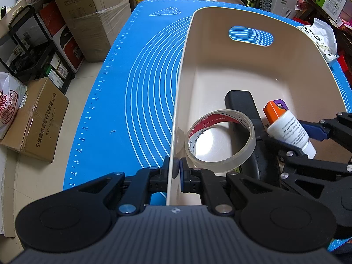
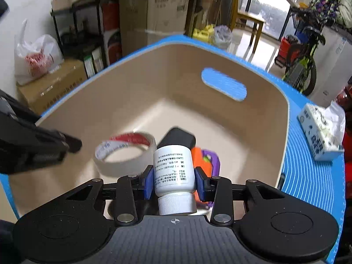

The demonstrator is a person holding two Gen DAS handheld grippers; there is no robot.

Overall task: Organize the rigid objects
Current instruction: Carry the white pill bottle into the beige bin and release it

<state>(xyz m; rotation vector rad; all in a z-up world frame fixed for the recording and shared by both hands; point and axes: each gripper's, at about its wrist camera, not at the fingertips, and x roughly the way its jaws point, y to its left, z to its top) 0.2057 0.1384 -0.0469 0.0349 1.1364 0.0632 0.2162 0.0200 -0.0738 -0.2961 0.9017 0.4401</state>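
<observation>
A beige bin [image 1: 220, 50] stands on the blue mat [image 1: 132, 88]. My left gripper [image 1: 175, 171] is shut on the bin's left wall near the front. Inside lie a tape roll [image 1: 220, 140], a black remote [image 1: 242, 107] and an orange and purple toy [image 1: 276, 107]. My right gripper [image 2: 173, 178] is shut on a white bottle [image 2: 173, 167] and holds it over the bin [image 2: 132, 83], above the tape roll [image 2: 125, 151], the remote [image 2: 178, 136] and the toy [image 2: 204, 160]. The bottle also shows in the left wrist view [image 1: 290, 132].
A tissue pack [image 2: 319, 132] lies on the mat right of the bin. Cardboard boxes [image 1: 37, 121], a black shelf [image 1: 28, 44] and a plastic bag [image 2: 37, 57] stand on the floor to the left. A bicycle [image 2: 305, 50] stands beyond the table.
</observation>
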